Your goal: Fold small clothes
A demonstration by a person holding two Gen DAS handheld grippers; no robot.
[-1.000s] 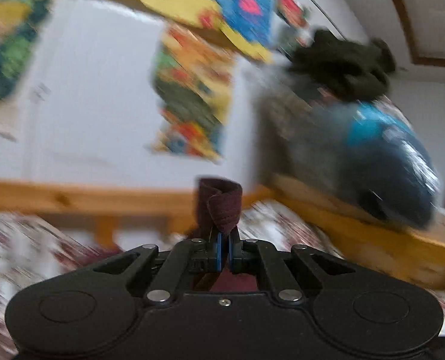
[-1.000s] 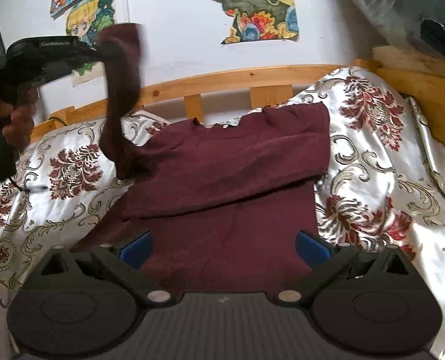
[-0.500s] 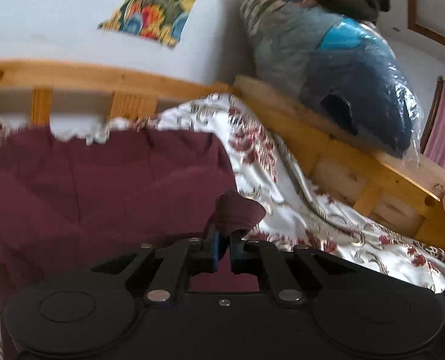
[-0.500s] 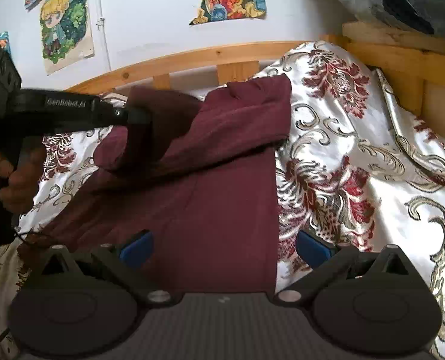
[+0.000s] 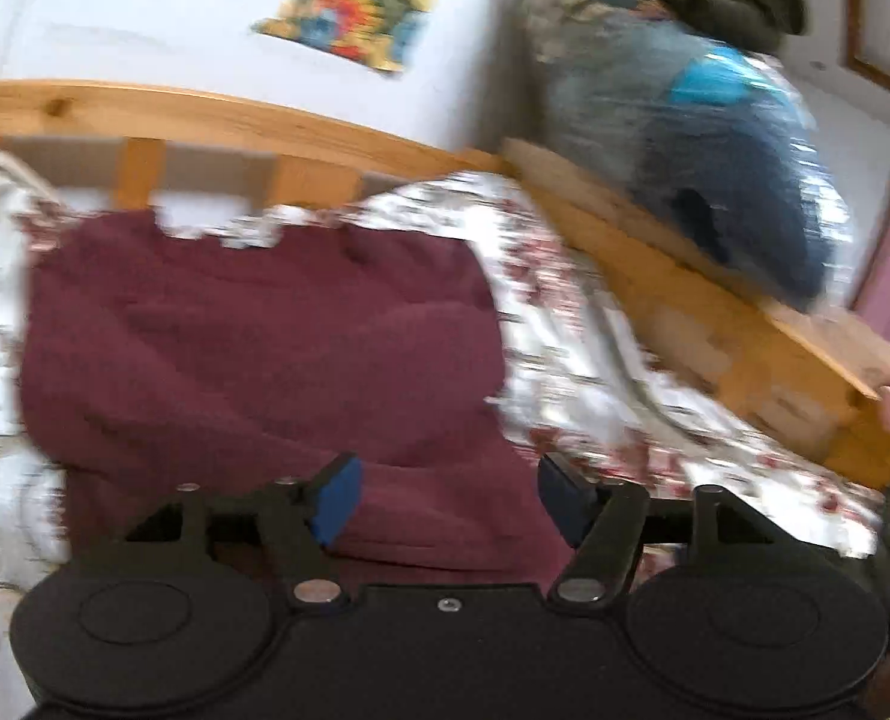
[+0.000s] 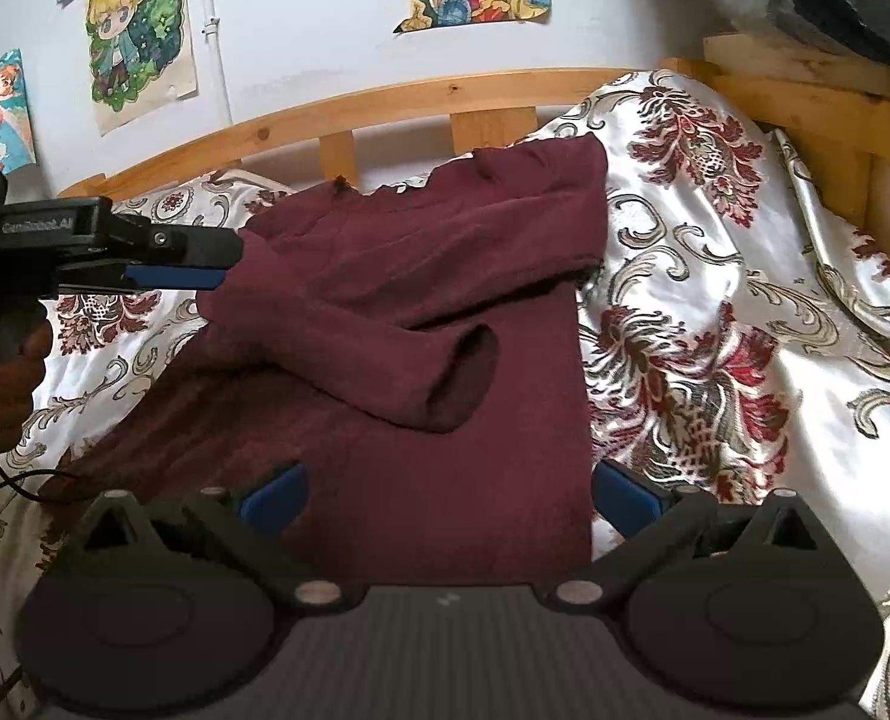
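Note:
A maroon sweater (image 6: 445,324) lies on the patterned bedspread (image 6: 715,312), with one sleeve (image 6: 420,372) folded across its body, cuff open toward me. It also shows blurred in the left wrist view (image 5: 252,348). My left gripper (image 5: 445,495) is open and empty just above the sweater; in the right wrist view it (image 6: 204,267) hovers at the sweater's left shoulder. My right gripper (image 6: 448,495) is open and empty over the sweater's lower hem.
A wooden bed rail (image 6: 384,114) runs behind the sweater and a wooden side board (image 6: 805,96) on the right. A plastic-wrapped bundle (image 5: 715,138) rests on that board. Posters (image 6: 138,42) hang on the white wall.
My left gripper carried the sleeve down across the sweater's body, opened and let it go. The sleeve now lies folded over the body. My right gripper stayed open.

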